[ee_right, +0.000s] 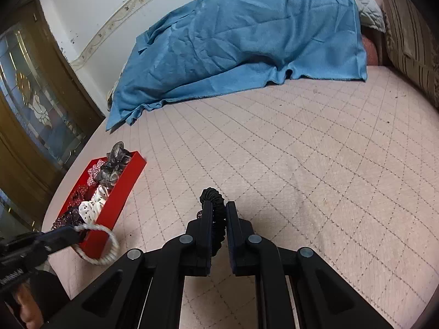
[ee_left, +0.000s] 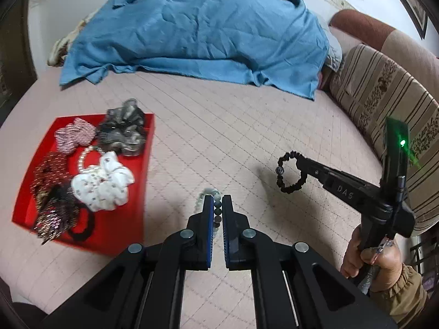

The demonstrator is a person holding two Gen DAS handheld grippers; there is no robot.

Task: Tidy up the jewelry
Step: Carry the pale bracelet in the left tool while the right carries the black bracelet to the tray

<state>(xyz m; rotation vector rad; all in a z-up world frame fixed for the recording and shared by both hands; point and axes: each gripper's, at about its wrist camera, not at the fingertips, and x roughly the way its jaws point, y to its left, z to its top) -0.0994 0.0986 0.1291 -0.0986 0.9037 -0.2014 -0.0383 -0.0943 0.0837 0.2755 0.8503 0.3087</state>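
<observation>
My left gripper (ee_left: 218, 200) is shut on a pale bead bracelet (ee_left: 204, 193), held above the pink quilted bed just right of the red tray (ee_left: 148, 164). The tray holds several scrunchies (ee_left: 101, 189) and a pearl bracelet (ee_left: 82, 161). In the right wrist view the pale bracelet (ee_right: 109, 257) hangs as a loop from the left gripper (ee_right: 75, 231) at the near corner of the red tray (ee_right: 120, 192). My right gripper (ee_right: 219, 205) is shut on a black bead bracelet (ee_right: 210, 193). In the left wrist view the right gripper (ee_left: 299, 161) holds the black bracelet (ee_left: 285, 186) above the bed, far right of the tray.
A blue cloth (ee_left: 192, 33) covers a mound at the back of the bed. A striped cushion (ee_left: 384, 104) lines the right side. A wooden door with patterned glass (ee_right: 33, 104) stands at the left. A hand (ee_left: 370, 260) grips the right tool's handle.
</observation>
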